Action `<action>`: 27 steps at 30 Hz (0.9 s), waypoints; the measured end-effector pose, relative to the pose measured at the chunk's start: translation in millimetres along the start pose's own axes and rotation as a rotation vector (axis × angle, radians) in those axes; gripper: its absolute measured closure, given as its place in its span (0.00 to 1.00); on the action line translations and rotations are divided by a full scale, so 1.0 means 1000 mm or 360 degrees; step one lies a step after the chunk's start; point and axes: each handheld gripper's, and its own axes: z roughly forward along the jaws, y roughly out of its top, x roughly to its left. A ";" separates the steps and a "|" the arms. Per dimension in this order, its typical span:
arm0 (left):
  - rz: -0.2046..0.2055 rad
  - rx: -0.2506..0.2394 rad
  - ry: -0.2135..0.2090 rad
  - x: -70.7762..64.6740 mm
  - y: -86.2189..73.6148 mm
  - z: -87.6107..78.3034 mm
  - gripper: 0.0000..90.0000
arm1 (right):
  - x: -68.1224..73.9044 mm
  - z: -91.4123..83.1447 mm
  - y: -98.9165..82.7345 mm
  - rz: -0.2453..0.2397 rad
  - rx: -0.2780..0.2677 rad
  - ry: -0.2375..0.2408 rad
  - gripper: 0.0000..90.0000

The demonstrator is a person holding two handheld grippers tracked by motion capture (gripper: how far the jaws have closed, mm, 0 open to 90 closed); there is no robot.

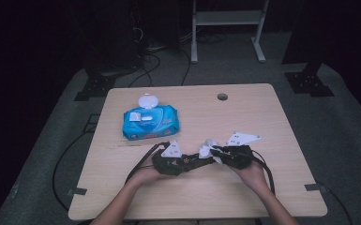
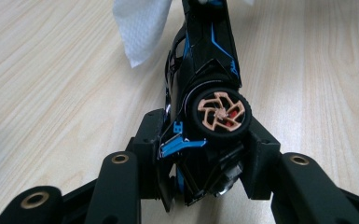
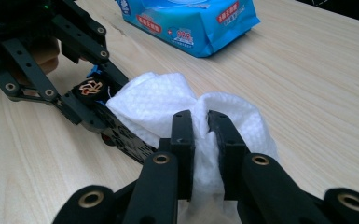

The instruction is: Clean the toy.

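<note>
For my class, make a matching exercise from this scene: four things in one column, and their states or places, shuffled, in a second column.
Things:
1. toy car
2. white wipe
3. wipes pack
4. left hand-held gripper

States:
A. lies on the table, lid flipped open
B. pinched in the right hand-held gripper
C. black with blue trim, held on its side
D. clamped on the car's wheel end

Pairs: 1-C, 2-B, 3-A, 4-D

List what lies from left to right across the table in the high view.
Wet wipes pack → left tool holding the toy car → white wipe → right tool.
</note>
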 end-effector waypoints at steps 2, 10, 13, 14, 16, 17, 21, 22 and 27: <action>-0.0011 0.0000 -0.0009 0.000 0.001 0.002 0.61 | 0.004 0.001 0.001 -0.0003 -0.0005 0.0019 0.89; -0.0118 -0.0005 -0.0004 0.002 0.003 0.005 0.37 | 0.014 0.009 0.005 -0.0061 -0.0007 0.0081 0.89; -0.0154 -0.0018 0.0008 0.004 0.003 0.005 0.29 | 0.011 0.008 0.003 -0.0038 -0.0012 0.0088 0.89; -0.0152 -0.0021 0.0003 0.004 0.003 0.005 0.27 | 0.010 0.008 0.003 -0.0045 -0.0011 0.0083 0.89; -0.0132 -0.0018 0.0014 0.004 0.003 0.005 0.26 | 0.010 0.006 0.003 -0.0048 -0.0001 0.0069 0.89; -0.0117 -0.0018 0.0029 0.003 0.004 0.006 0.24 | 0.008 0.004 0.003 -0.0042 0.0000 0.0058 0.89; -0.0084 -0.0013 0.0040 0.001 0.005 0.007 0.22 | -0.002 -0.004 -0.001 0.0004 0.0010 0.0007 0.89; -0.0086 -0.0010 0.0033 0.001 0.004 0.008 0.22 | -0.006 -0.005 -0.003 0.0020 0.0000 0.0004 0.89; -0.0079 -0.0005 0.0028 0.000 0.005 0.010 0.21 | -0.011 -0.010 -0.004 0.0066 -0.0009 -0.0028 0.89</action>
